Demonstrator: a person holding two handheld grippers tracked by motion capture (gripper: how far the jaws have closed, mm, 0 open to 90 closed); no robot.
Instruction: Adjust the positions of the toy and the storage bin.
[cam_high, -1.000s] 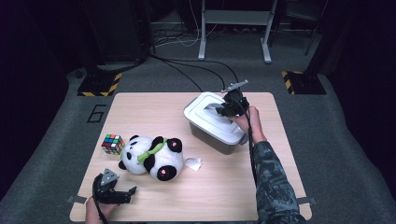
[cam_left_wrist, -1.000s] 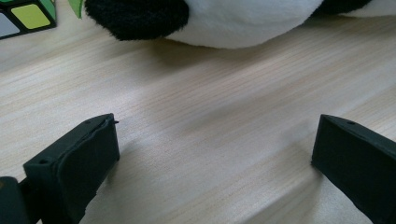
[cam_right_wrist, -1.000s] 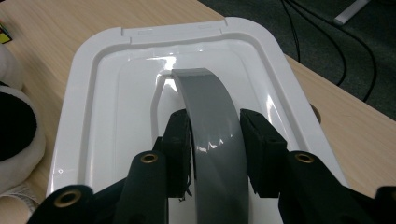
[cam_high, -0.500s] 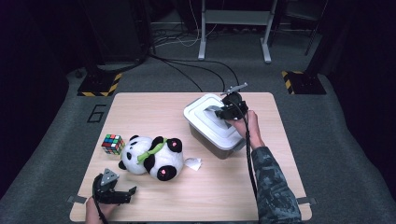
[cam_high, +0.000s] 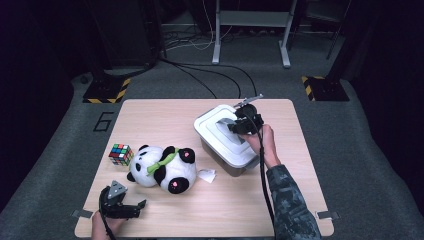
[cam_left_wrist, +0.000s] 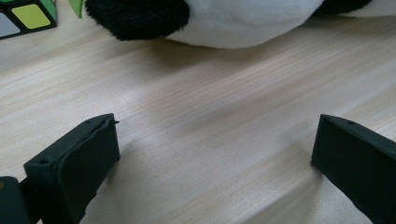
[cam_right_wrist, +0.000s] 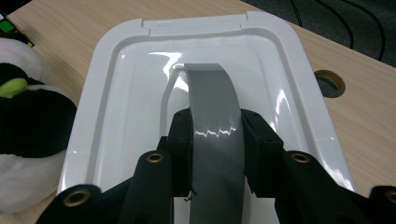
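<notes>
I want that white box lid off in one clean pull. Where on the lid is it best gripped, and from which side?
Grip the grey handle strap arching along the middle of the lid, coming down from above. It stands proud of the recessed, glossy top, so jaws can close across its flat sides. The right tool is already shut on it that way; the smooth rim probably offers a poorer hold.

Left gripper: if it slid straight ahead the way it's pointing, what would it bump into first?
Probably the plush panda. The left gripper has its jaws open over bare table, and the panda's white and black body lies straight ahead. The puzzle cube sits off to one side, so it would likely be missed.
</notes>
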